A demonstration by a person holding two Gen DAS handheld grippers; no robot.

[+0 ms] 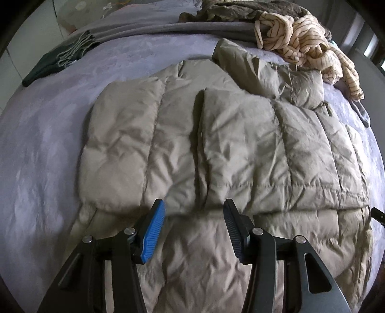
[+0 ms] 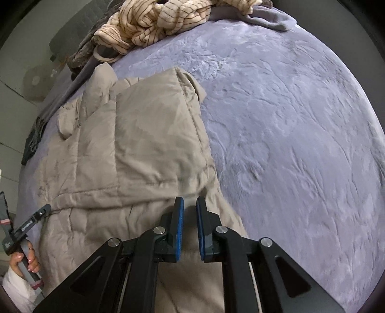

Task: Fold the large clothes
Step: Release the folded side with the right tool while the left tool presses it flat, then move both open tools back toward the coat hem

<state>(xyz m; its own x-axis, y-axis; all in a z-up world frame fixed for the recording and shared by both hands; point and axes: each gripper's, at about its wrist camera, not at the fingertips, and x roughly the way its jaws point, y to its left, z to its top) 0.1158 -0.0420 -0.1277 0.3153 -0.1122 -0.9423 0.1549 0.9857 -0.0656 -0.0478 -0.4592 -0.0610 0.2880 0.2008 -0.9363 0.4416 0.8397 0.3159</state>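
The left gripper (image 1: 194,218) hangs wide apart over the padded beige jacket (image 1: 216,144), gripping nothing. The right gripper (image 2: 190,209), jaws narrowed with a small gap, hovers above the jacket's right edge on the purple bedspread (image 2: 288,132).

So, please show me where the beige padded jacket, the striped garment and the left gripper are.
beige padded jacket (image 1: 240,149): left wrist view, quilted middle panel.
striped garment (image 2: 154,21): right wrist view, bunched middle.
left gripper (image 1: 193,231): left wrist view, between fingertips.

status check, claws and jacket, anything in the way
Left claw open, over the jacket. Right claw narrowly open at its right edge, holding nothing. Jacket partly folded on the bed. Striped garment beyond the collar, not blocking.
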